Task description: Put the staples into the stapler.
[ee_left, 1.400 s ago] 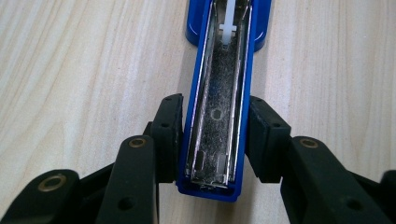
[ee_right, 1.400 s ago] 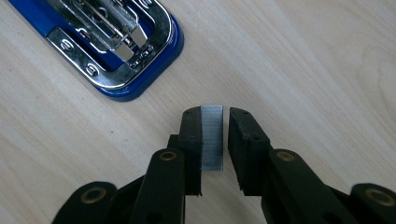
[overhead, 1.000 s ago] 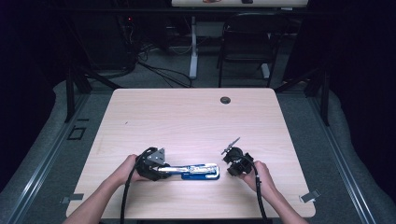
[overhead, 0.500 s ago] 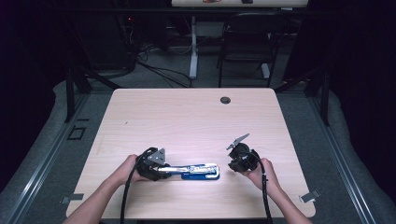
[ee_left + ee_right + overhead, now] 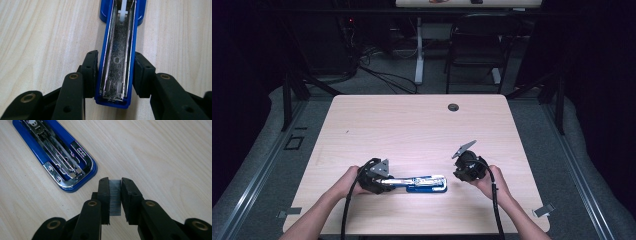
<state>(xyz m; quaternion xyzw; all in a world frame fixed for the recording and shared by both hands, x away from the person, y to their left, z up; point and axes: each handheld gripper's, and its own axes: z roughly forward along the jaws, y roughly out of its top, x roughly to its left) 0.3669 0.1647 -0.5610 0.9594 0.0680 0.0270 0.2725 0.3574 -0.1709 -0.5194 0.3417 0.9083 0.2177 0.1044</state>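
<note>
Stapler open flat, staples ready

Left gripper clamps the stapler lid, lying opened out on the desk near the front edge; right gripper, just beside its base, pinches a staple strip.

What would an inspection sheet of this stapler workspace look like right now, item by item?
Surface: light wooden table, with a round cable port near its far edge.
Job's things: blue stapler lying opened flat near the front edge, magazine channel exposed; strip of staples held off to its side.
Clutter: nothing seen.
Grippers: left tongs clamp the stapler's opened top arm from both sides; right tongs are shut on the strip of staples, just beside the stapler's base.
Cables: a black cable trails from the left tongs toward the person, another from the right.
Surroundings: dark room, chair and floor wiring beyond the table.
</note>
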